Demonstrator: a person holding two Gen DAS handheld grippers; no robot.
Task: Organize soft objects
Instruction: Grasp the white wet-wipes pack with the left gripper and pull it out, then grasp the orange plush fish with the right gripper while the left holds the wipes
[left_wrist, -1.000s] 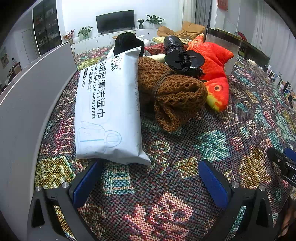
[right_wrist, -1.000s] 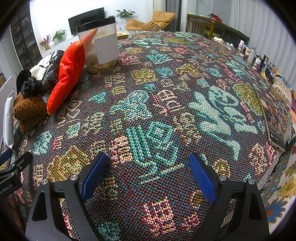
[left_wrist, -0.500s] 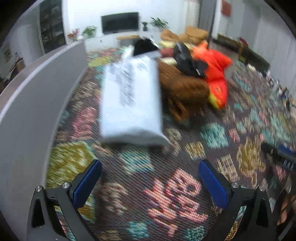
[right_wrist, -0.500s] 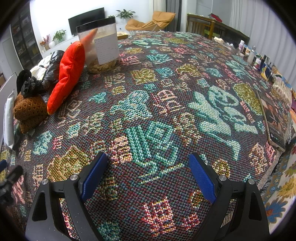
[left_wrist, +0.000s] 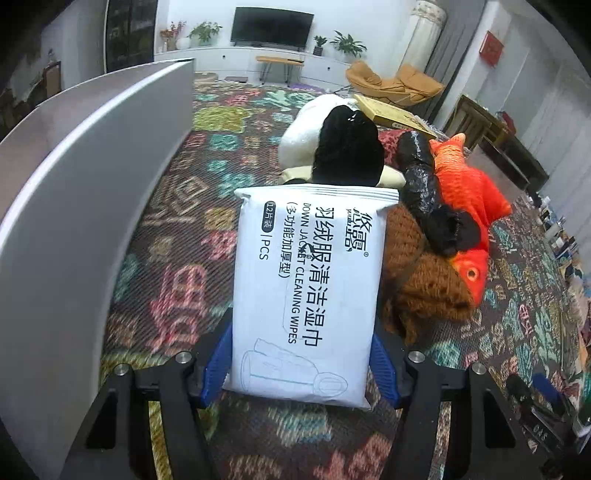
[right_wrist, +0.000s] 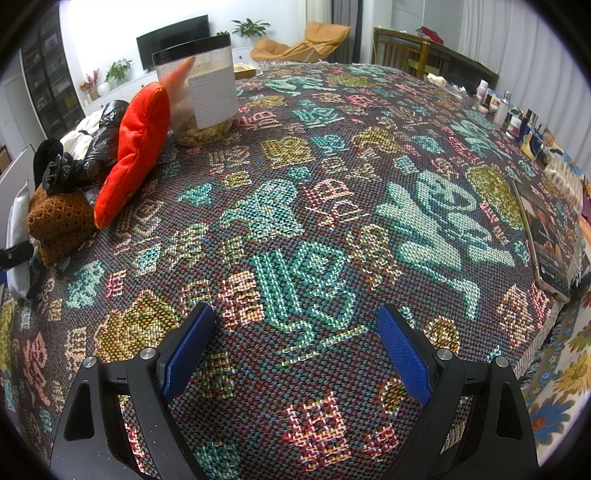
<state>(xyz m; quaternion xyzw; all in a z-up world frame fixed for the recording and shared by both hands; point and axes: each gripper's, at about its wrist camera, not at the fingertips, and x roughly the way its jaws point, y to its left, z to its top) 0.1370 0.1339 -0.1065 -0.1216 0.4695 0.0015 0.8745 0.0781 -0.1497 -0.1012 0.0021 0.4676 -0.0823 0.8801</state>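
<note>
Left gripper (left_wrist: 301, 363) jaws closing, pads touching both sides of the wipes pack (left_wrist: 306, 291); right gripper (right_wrist: 295, 347) wide open, empty.

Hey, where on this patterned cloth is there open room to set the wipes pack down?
Widest bare stretch: the woven cloth ahead of the open right gripper, between the orange fish plush and the book. A narrower strip runs between the grey panel and the white wipes pack. Crowded: the pile around the brown knit.
</note>
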